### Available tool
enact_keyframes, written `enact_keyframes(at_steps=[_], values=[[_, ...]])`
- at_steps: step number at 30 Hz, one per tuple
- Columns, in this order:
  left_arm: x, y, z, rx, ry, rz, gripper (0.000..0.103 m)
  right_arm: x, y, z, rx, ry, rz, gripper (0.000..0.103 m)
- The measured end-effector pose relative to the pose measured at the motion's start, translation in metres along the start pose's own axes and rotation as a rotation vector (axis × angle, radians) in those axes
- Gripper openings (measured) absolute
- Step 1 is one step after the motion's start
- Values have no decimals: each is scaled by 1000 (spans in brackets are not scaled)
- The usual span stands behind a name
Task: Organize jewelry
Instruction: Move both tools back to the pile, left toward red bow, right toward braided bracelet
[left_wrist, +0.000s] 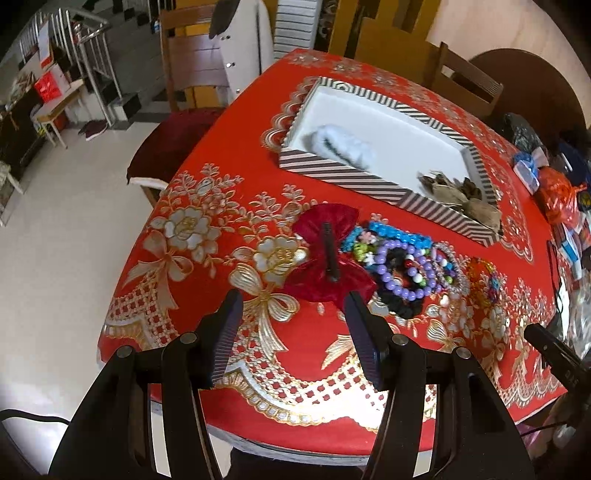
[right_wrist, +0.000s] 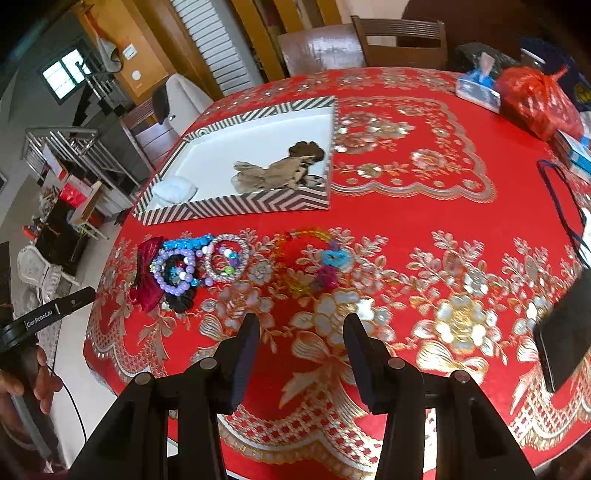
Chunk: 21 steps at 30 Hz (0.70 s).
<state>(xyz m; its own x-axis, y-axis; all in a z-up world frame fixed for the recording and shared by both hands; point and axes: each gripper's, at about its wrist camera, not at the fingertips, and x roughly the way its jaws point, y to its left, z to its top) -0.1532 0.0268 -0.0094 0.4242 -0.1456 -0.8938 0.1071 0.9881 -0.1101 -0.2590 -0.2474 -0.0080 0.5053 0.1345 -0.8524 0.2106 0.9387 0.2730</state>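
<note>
A striped tray (left_wrist: 343, 176) (right_wrist: 236, 208) with a white inside stands on the red tablecloth. It holds a white fluffy hair piece (left_wrist: 341, 146) (right_wrist: 173, 190) and a beige bow (left_wrist: 458, 195) (right_wrist: 277, 173). In front of it lie a red bow clip (left_wrist: 328, 258) (right_wrist: 146, 273), a purple bead bracelet (left_wrist: 402, 269) (right_wrist: 177, 266), a blue bead bracelet (left_wrist: 399, 234), a silver bangle (right_wrist: 227, 260) and a colourful bracelet (right_wrist: 317, 262). My left gripper (left_wrist: 293, 306) is open just before the red bow. My right gripper (right_wrist: 301, 328) is open and empty above the cloth.
A tissue pack (right_wrist: 476, 88), a red plastic bag (right_wrist: 535, 99) and a dark phone (right_wrist: 565, 343) sit on the table's right side. Wooden chairs (right_wrist: 402, 37) stand behind the table. The table edge drops to a white floor (left_wrist: 74, 221) at left.
</note>
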Motion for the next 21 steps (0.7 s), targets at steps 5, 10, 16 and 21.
enact_keyframes(at_steps=[5, 10, 16, 21], values=[[6, 6, 6, -18, 14, -5, 57, 11, 5, 4, -6, 24, 15, 45], [22, 3, 16, -24, 45, -25, 57, 15, 11, 11, -25, 22, 27, 45], [39, -5, 24, -6, 70, -32, 57, 29, 27, 27, -61, 14, 56, 45], [55, -10, 30, 7, 97, -30, 57, 57, 47, 42, -127, 28, 46, 36]])
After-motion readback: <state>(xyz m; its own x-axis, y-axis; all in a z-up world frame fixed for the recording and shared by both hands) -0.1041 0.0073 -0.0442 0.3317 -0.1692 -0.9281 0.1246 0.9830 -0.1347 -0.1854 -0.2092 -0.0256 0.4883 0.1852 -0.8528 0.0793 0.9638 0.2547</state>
